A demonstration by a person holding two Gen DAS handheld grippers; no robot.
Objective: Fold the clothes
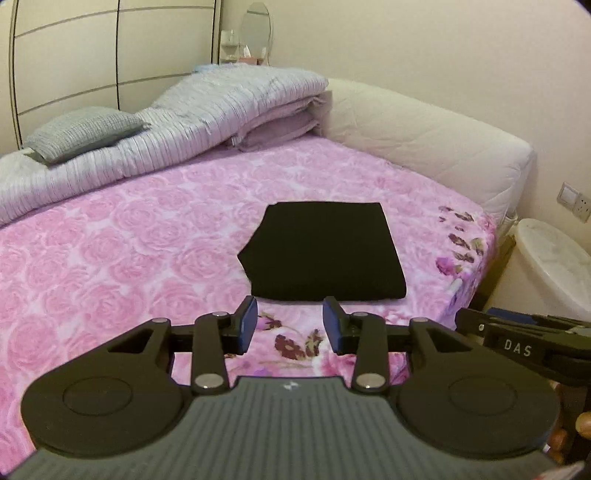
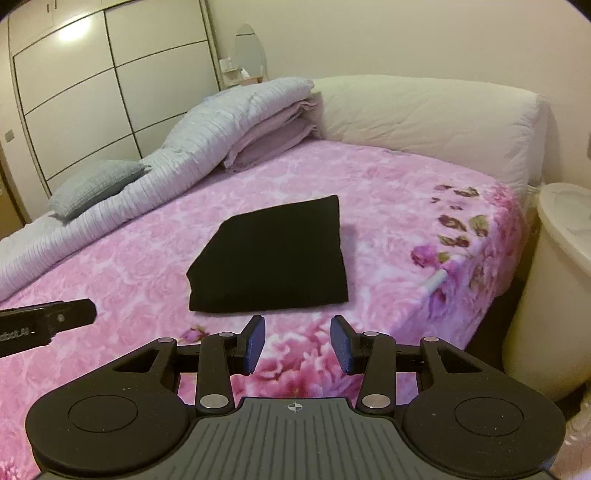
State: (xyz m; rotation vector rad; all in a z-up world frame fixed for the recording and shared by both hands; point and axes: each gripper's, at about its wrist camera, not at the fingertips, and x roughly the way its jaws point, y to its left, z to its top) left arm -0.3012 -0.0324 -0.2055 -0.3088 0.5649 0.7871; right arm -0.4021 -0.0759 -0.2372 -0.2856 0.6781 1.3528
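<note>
Pink floral bed (image 1: 129, 229) fills both views. Black folded garment (image 1: 321, 251) lies flat just ahead of both grippers, apart from each, neat rectangle, looks finished. Left gripper (image 1: 289, 325) wide, empty. Right gripper (image 2: 297, 343) parted, empty, about equally near.

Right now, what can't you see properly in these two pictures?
- Black folded garment: both views show only a dark slab; its folds, and whether it is trousers or a shirt, cannot be told.
- White bin: cut off by the right edge in both views.
- Items by the oval mirror: too small and blurred.
- Right gripper: in the left wrist view only its black body shows.
</note>
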